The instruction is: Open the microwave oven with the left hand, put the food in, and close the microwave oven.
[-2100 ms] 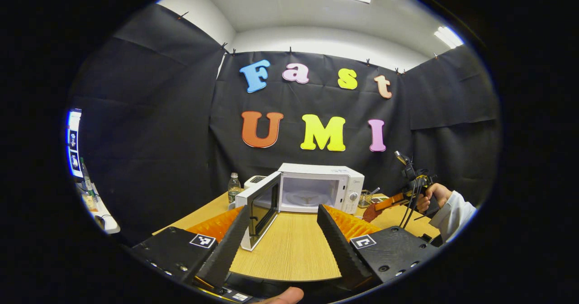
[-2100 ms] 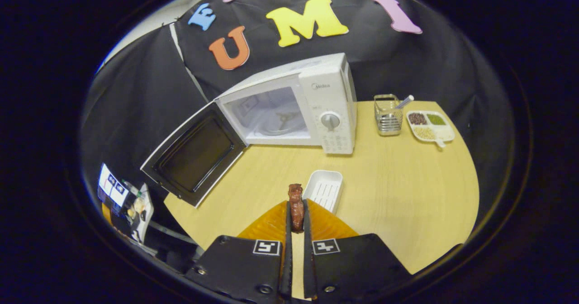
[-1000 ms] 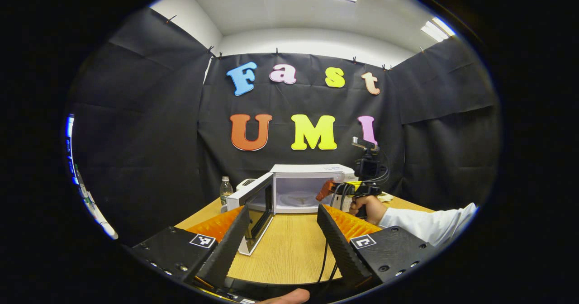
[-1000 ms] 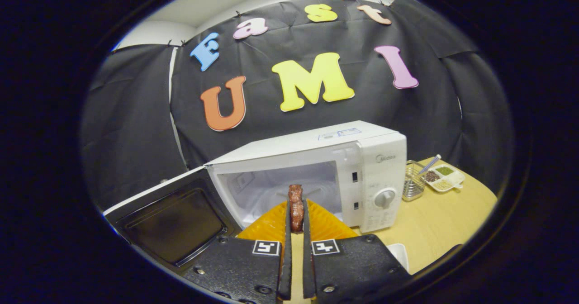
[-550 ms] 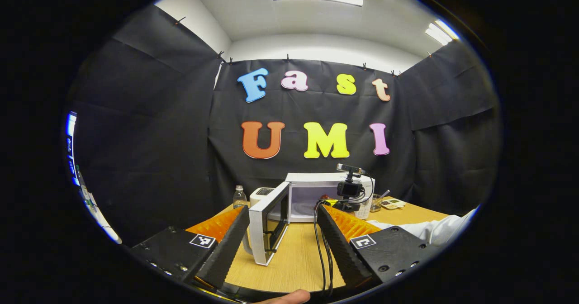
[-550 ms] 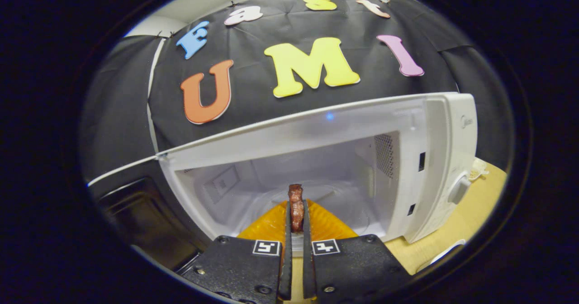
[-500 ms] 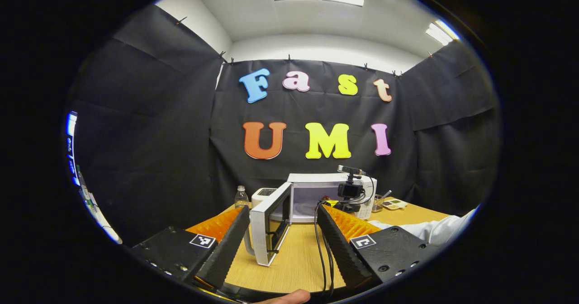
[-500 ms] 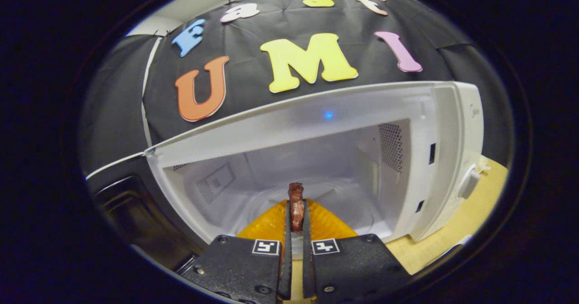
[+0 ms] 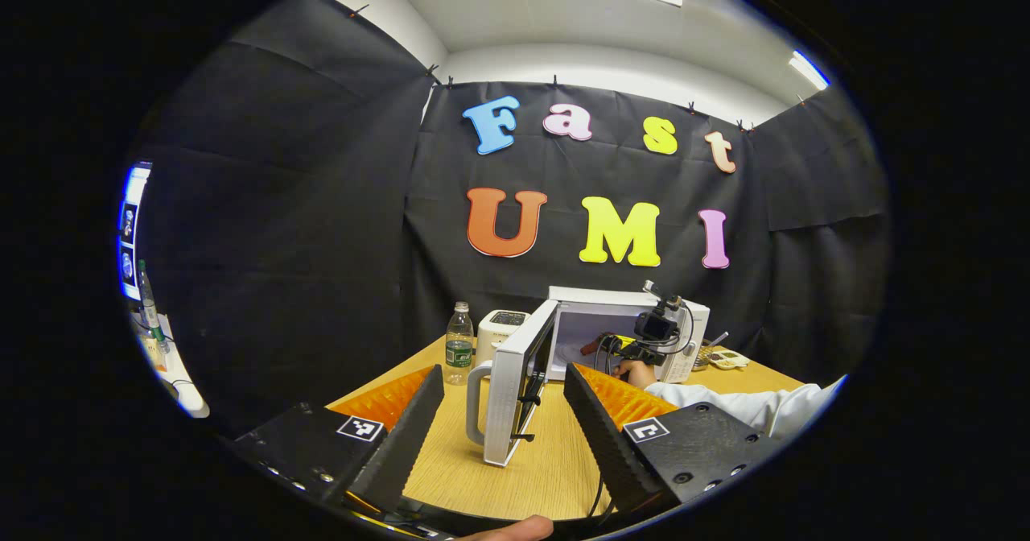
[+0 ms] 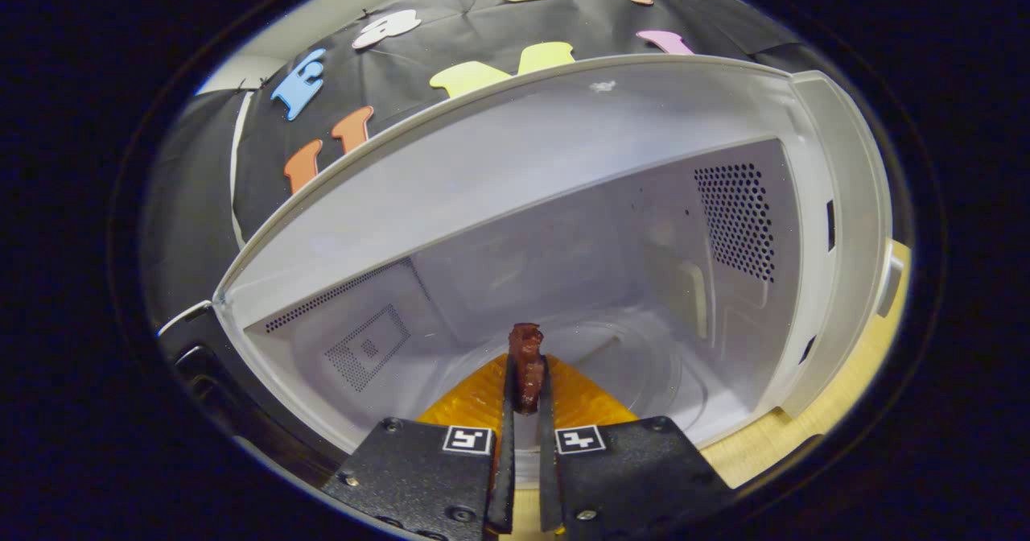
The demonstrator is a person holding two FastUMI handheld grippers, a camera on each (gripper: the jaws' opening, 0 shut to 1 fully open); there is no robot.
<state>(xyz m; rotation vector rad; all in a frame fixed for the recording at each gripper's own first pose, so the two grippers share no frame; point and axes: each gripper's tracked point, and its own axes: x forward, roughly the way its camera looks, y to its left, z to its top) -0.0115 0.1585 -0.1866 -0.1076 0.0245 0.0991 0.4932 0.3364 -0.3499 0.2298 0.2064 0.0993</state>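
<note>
On the pale wooden table (image 9: 555, 460), the white box-shaped microwave oven (image 10: 563, 203) now looms nearer; the right tongs (image 10: 523, 400), clamped on the reddish-brown food piece (image 10: 526, 364), have entered its cavity. Release comes next. The left tongs (image 9: 503, 412) wait apart.

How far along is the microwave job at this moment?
Done: the microwave door stands open. In hand: the right tool is shut on the piece of food, at the mouth of the microwave over the glass plate. Left: release the food, withdraw, and close the door with the open left tool.
</note>
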